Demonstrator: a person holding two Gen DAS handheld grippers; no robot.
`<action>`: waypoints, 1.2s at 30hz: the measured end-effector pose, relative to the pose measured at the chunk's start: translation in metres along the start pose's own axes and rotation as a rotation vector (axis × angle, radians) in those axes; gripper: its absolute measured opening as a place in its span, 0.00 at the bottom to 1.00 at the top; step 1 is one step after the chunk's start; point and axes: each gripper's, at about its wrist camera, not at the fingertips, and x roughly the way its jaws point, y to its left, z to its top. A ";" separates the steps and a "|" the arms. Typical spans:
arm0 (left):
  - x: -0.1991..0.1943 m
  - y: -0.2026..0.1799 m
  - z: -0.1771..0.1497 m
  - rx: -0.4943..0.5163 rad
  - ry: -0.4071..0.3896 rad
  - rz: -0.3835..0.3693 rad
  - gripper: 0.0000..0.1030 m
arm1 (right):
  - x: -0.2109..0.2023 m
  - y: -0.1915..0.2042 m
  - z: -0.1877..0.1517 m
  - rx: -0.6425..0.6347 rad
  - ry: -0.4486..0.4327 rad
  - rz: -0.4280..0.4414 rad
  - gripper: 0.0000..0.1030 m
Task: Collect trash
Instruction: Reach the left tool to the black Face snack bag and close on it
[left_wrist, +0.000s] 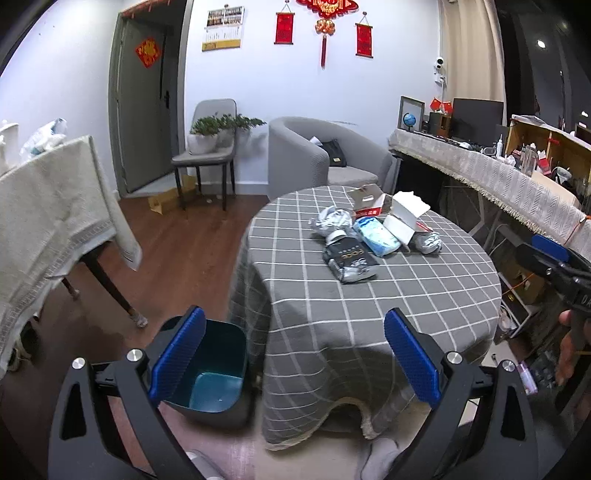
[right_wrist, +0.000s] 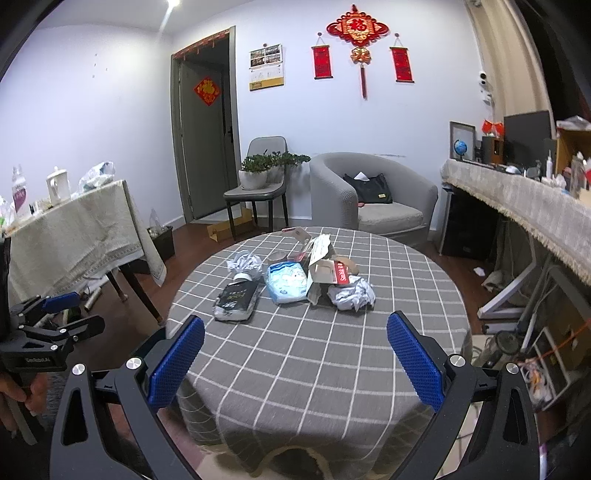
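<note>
A pile of trash lies on the round table with the grey checked cloth: a black packet, a blue-white wipes pack, crumpled paper, a foil ball and torn cartons. A dark bin with a teal inside stands on the floor left of the table. My left gripper is open, above the bin and the table's near edge. My right gripper is open, short of the pile.
A side table with a cream cloth stands at the left, a chair with potted plants and a grey armchair behind. A long cluttered counter runs along the right. A hand holds the other gripper.
</note>
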 end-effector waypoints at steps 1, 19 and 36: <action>0.005 -0.003 0.002 -0.003 0.013 -0.006 0.96 | 0.004 0.000 0.002 -0.008 0.004 0.003 0.97; 0.103 -0.048 0.026 -0.059 0.151 -0.061 0.91 | 0.077 -0.019 0.033 -0.024 0.038 0.092 0.90; 0.179 -0.058 0.042 -0.083 0.229 0.000 0.84 | 0.138 -0.050 0.036 0.105 0.078 0.102 0.89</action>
